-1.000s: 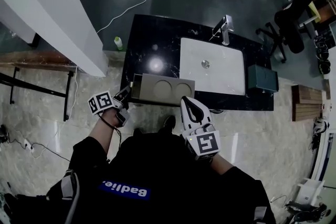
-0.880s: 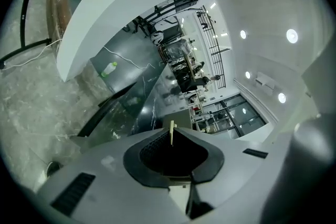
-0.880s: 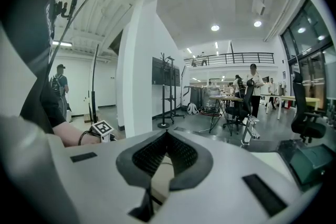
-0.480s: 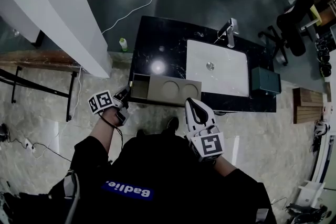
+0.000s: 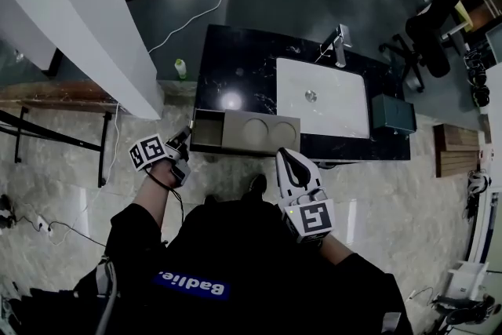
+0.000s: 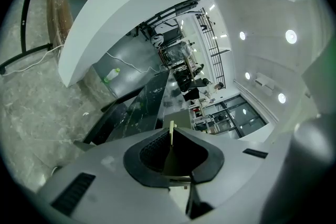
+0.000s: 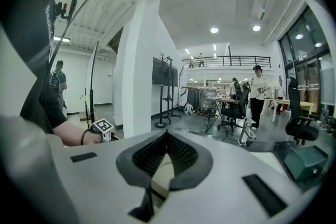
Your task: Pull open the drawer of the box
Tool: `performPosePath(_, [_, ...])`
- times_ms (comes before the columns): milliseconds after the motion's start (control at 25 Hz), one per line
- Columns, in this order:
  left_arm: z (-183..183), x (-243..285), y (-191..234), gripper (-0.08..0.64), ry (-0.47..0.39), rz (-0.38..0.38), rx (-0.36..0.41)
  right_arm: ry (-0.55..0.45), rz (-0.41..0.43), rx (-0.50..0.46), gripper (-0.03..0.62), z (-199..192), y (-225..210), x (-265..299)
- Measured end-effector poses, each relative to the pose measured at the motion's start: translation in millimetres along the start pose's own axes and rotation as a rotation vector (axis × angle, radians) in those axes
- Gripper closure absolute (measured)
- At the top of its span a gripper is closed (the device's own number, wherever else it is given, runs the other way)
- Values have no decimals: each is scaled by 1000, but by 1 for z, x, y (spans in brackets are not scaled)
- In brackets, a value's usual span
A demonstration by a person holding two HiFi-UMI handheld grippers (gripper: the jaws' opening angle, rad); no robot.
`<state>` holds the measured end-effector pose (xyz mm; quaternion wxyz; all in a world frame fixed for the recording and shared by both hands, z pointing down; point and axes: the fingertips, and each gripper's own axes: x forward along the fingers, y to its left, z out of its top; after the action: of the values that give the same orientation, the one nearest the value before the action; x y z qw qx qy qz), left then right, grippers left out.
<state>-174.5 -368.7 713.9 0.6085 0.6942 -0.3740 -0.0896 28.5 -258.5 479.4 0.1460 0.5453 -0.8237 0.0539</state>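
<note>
Clamps the left tool (image 5: pixel 183 143) shut on the thin brass handle (image 6: pixel 171 132) of the drawer (image 5: pixel 205 127), showing open at the left end of the box (image 5: pixel 259 132) (two round hollows on top). Holds the right tool (image 5: pixel 288 162) closed and empty, near the front edge of the black surface (image 5: pixel 235 67) carrying the box.

Counter (image 5: pixel 235 82): black, thin white veining
Basin (image 5: pixel 333 110): white
Drawer (image 5: pixel 247 131): grey-beige, two circle outlines
Left gripper (image 5: pixel 185 139): white, black-and-white marker cube
Right gripper (image 5: pixel 286 157): white shell, black pads
Floor (image 5: pixel 70 169): beige marbled tile
Case (image 5: pixel 394 115): dark teal
</note>
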Motion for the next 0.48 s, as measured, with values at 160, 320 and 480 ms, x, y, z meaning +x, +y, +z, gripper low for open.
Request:
performPosePath(160, [2,-3,1,538,-1,3,4,-1,-21,-10,592,-2,5,-7])
performPosePath(320, [2,-4,0,537,-10,8,18,-6,-39,-8,592,-3,9,-14])
performPosePath(480, [10,-8,2,537,-54,19,47,-13,-48,-6,592,-5,15,-19])
